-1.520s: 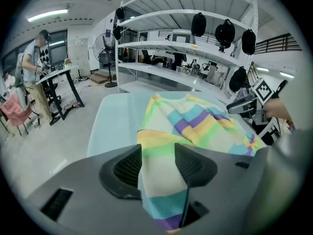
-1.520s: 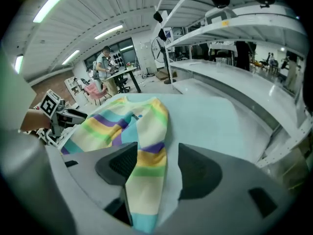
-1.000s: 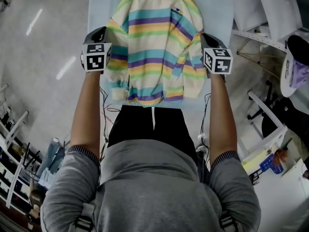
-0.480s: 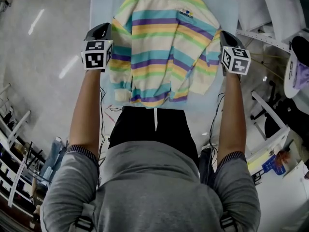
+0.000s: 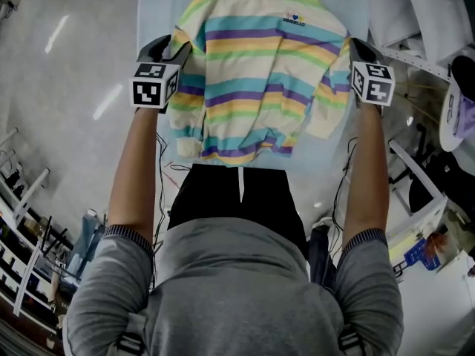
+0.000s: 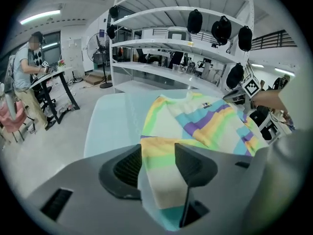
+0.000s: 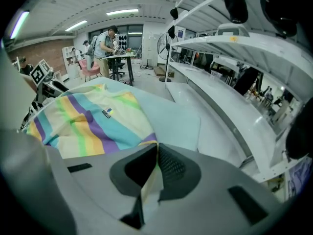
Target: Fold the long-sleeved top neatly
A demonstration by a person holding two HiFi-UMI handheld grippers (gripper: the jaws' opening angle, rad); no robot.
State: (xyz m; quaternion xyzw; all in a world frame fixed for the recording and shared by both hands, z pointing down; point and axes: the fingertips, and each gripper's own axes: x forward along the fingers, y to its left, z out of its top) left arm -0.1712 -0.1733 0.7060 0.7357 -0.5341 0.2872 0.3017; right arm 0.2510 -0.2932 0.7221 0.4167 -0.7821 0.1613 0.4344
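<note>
A long-sleeved top (image 5: pixel 260 73) with pastel stripes lies front up on a pale blue table (image 5: pixel 156 6). My left gripper (image 5: pixel 168 47) is at its left sleeve. In the left gripper view the left gripper (image 6: pixel 159 161) has just been opening its jaws; they stand apart, and the sleeve (image 6: pixel 164 182) lies loose between them. My right gripper (image 5: pixel 358 48) holds the right sleeve at the table's right edge. In the right gripper view the right gripper (image 7: pixel 156 156) is shut on a thin fold of that sleeve, with the top's body (image 7: pixel 93 121) to its left.
White shelving (image 6: pixel 186 48) with dark bags on it stands behind the table, and a white shelf (image 7: pixel 230 97) runs along its right side. A person works at a desk (image 6: pixel 29 77) far left. A chair (image 5: pixel 415 188) stands on the floor at right.
The right gripper moved right with the sleeve, drawing the top out wider and rightward. The left gripper's jaws opened, and it shifted slightly toward the top.
</note>
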